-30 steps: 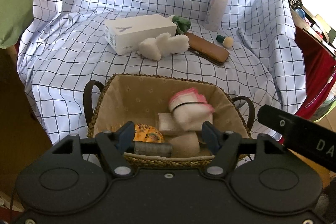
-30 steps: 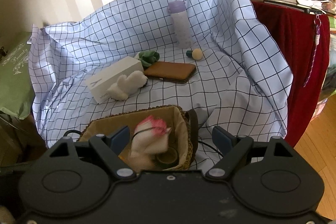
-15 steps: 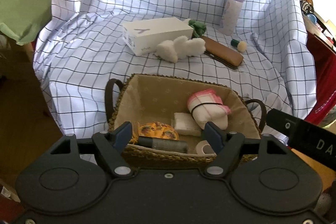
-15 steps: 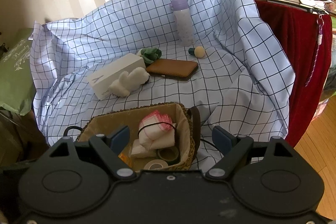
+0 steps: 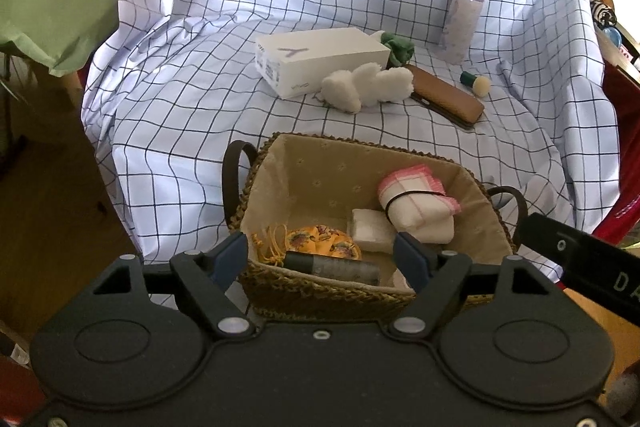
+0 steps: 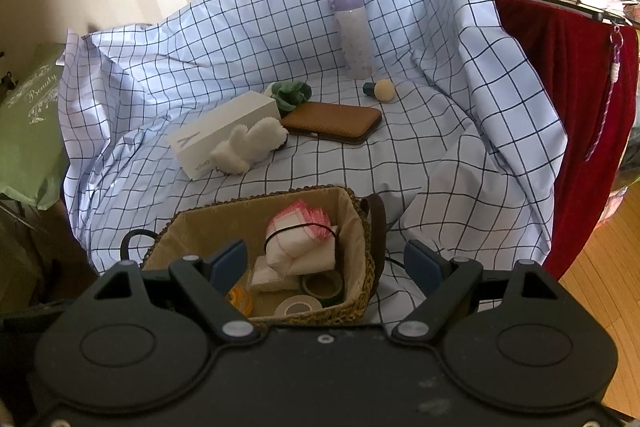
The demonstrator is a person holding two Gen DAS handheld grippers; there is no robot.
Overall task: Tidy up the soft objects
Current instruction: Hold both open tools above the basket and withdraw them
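Observation:
A woven basket (image 5: 264, 163) (image 6: 360, 227) with a tan lining sits at the front of the checked cloth. In it lie a white and pink cloth bundle (image 5: 416, 203) (image 6: 300, 239) tied with a black band, a white pad (image 5: 370, 227), an orange patterned pouch (image 5: 320, 237) and a dark tube (image 5: 332, 265). A white fluffy toy (image 5: 366, 87) (image 6: 250, 141) and a green scrunchie (image 5: 398, 47) (image 6: 290, 95) lie on the cloth behind. My left gripper (image 5: 322, 257) and right gripper (image 6: 326, 261) are both open and empty, just in front of the basket.
A white box (image 5: 316, 61) (image 6: 224, 135), a brown case (image 5: 446, 101) (image 6: 334, 123), a lilac bottle (image 5: 462, 17) (image 6: 354, 31) and a small brush (image 5: 476, 83) (image 6: 380, 89) lie on the cloth. Tape rolls (image 6: 316, 291) are in the basket. A red-draped shelf (image 6: 568, 87) stands to the right.
The cloth bundle dropped into the basket and now lies still. Both grippers have drawn back and up from the basket, still open.

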